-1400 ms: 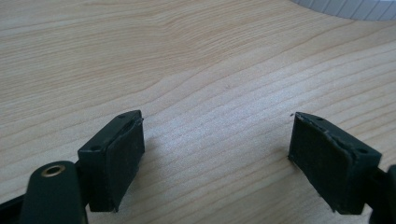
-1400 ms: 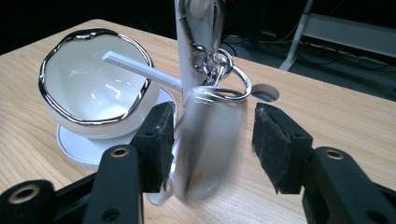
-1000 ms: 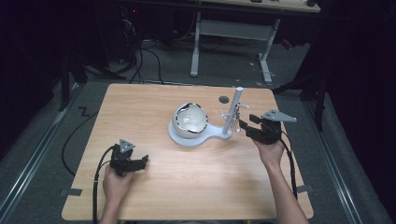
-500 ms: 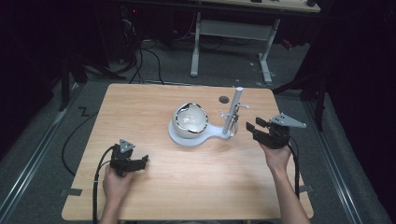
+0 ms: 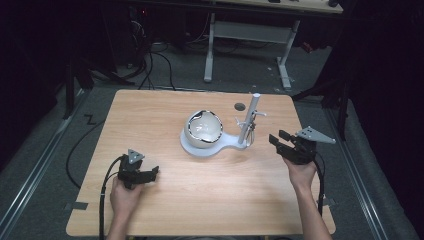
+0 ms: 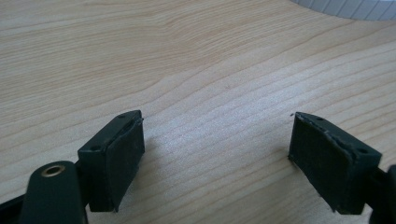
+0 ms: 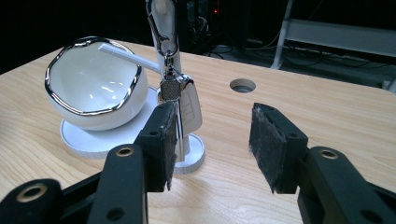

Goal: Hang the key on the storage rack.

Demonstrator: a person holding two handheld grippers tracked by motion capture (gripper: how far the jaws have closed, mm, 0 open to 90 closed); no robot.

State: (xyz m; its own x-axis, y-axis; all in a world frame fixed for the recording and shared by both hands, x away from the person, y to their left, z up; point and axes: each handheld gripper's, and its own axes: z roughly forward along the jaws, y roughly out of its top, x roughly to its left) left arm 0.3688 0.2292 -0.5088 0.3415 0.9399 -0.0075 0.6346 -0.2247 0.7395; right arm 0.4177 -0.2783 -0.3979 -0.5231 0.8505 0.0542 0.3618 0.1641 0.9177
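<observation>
Nearest the person, the left tongs (image 5: pixel 150 173) rest low on the wooden counter (image 5: pixel 210 200) at its front-left part, held in the left hand (image 5: pixel 125 192); the left gripper view shows their jaws set wide apart over bare wood grain, with nothing between them. Farther forward and at the counter's right side, the right hand (image 5: pixel 300 170) holds the right tongs (image 5: pixel 277 139), jaws likewise spread wide and empty, aimed toward the white stand (image 5: pixel 212 147) near the counter's middle. In the right gripper view the right tongs (image 7: pixel 212 140) face the stand's upright post (image 7: pixel 161 28), from which a key bunch (image 7: pixel 180 100) hangs on a metal clip (image 7: pixel 161 35); the bunch lies just beyond the left-hand jaw in that view, and whether it touches the jaw cannot be told. Beside the post, on the same white base, sits a white bowl with a chrome rim (image 7: pixel 93 84). Beyond the stand, a round hole (image 7: pixel 243 85) is cut in the counter top. Past the far edge stand the legs of a white desk frame (image 5: pixel 250 35) on a dark floor.
</observation>
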